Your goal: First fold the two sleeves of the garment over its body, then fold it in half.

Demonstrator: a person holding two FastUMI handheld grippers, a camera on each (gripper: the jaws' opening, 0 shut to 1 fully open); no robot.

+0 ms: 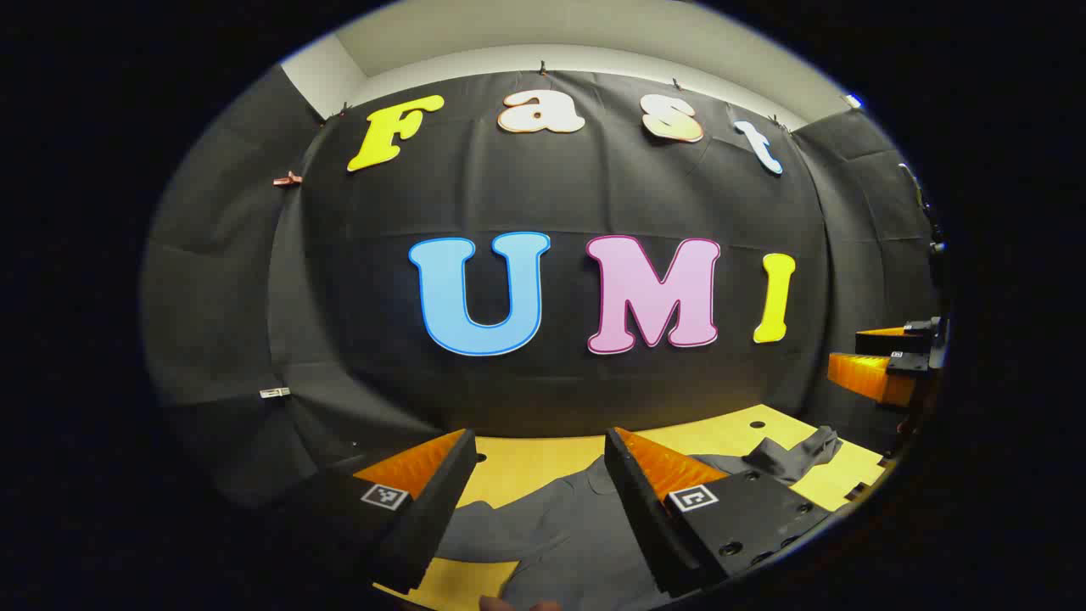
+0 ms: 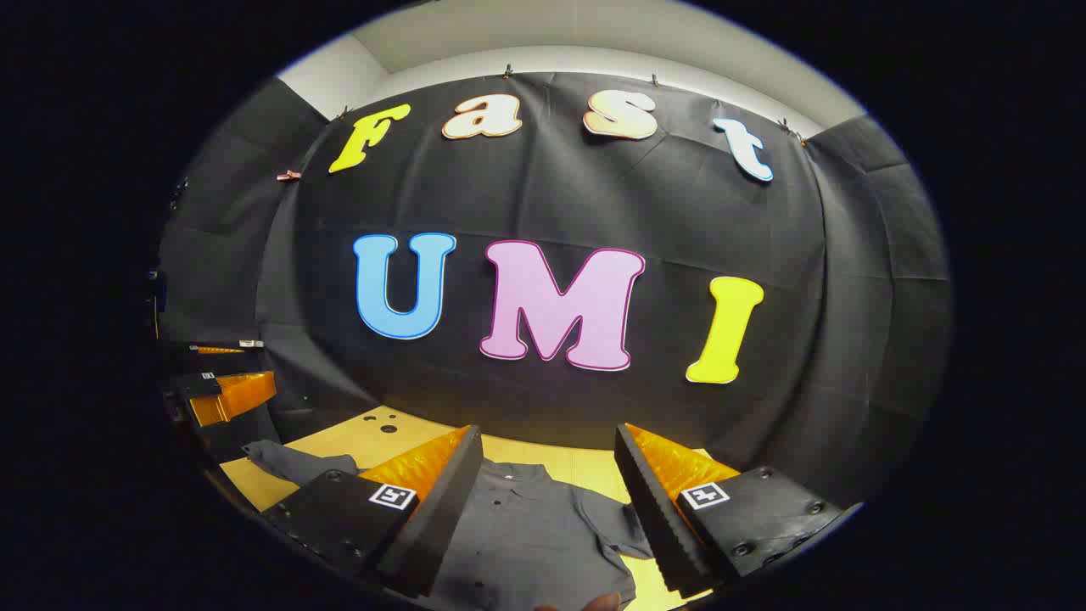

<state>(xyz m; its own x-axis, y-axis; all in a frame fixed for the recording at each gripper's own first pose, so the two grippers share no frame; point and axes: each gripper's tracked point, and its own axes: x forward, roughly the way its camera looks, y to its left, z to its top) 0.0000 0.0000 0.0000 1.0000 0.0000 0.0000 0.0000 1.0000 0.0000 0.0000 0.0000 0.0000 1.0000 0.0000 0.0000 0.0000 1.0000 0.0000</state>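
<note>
Grey, soft-cloth button-front shirt (image 2: 534,526) spread flat on the pale yellow wooden worktop (image 1: 526,462), collar toward the black cloth back wall, buttons facing up. Nothing folded so far, as far as visible: one sleeve (image 1: 793,454) lying out to the side of the shirt body, rumpled at its end, well clear of the chest; the opposite sleeve (image 2: 293,462) likewise stretched away from the body toward the worktop's edge. Hem end cut off at the bottom of both views, so impossible to say how that part lies.

Left tongs (image 1: 539,484) held above the shirt, spread wide, gripping nothing, cloth visible in the gap between the two fingers. Right tongs (image 2: 547,484) likewise poised over the shirt near the collar, wide apart and empty. Each pair also visible from the other's camera, off to the side of the shirt and raised above the worktop.

Judged from this: at the very start. Both sleeve folds left to do, then the half fold of the body. Likely first need: reaching out from the shirt body to one sleeve's cuff.
</note>
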